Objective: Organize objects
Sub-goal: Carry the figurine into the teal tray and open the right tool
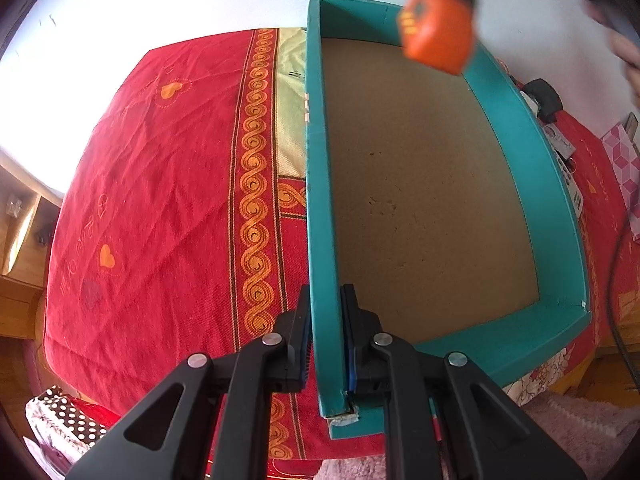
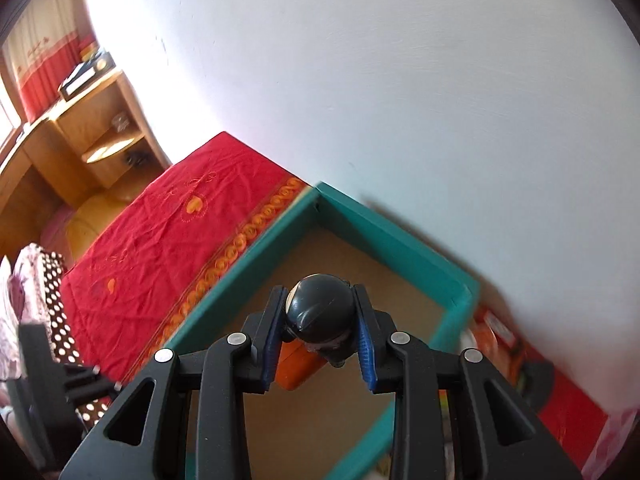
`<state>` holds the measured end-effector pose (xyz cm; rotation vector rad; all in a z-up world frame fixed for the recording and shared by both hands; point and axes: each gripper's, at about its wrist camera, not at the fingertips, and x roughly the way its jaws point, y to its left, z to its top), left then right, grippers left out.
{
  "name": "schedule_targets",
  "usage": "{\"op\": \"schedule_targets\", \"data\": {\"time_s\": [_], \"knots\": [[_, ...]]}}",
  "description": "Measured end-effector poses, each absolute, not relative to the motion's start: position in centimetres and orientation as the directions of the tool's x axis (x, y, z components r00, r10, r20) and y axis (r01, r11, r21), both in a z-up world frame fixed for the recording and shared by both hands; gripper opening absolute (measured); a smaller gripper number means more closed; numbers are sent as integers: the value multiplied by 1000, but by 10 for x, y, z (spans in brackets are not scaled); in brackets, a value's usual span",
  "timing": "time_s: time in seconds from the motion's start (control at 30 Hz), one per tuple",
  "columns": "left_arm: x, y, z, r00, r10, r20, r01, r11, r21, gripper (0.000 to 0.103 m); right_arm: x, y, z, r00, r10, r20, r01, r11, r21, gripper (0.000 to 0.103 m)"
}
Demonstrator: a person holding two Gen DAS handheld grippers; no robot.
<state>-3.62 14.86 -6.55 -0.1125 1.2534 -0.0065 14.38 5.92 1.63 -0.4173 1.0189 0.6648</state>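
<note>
- left wrist view: the left gripper points steeply down, its 2 jaws clamped together on the near end of the left wall of a teal box, 1 finger outside the wall and 1 inside.
- left wrist view: the box is open-topped with a bare brown cardboard floor; nothing lies on that floor.
- left wrist view: the box sits on a red cloth with orange hearts and a band of gold swirls running alongside the box's left wall.
- left wrist view: an orange toy, blurred, hangs above the box's far right corner beneath a dark blurred shape at the top edge, which is the right gripper; it is clear of the box floor.
- left wrist view: a dark cable runs down the right edge, and a few small items lie beside the box's right wall, too small to name.
- right wrist view: the right gripper has its blue-padded fingers closed on the toy's dark round head, with the toy's orange body hanging below between the jaws.
- right wrist view: the toy is over the inside of the teal box, near its far corner, above the brown floor.
- right wrist view: a pale wall fills the upper frame, and a wooden shelf unit stands at the left beyond the red cloth.
- right wrist view: a polka-dot fabric lies at the left edge.
</note>
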Motion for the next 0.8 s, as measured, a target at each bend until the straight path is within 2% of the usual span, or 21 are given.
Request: {"op": "schedule_targets", "data": {"time_s": [0.2,0.8], "knots": [[-37,153,-67,311,-68,-948,-62,994,-92,12,173,83,-14,339,293,-894,-689,725,-24,33],[-37,151,-67,307,-65,-949,-72,993,-91,12,196,108,-36,362,284,-888,-710,701,-65,33]]}}
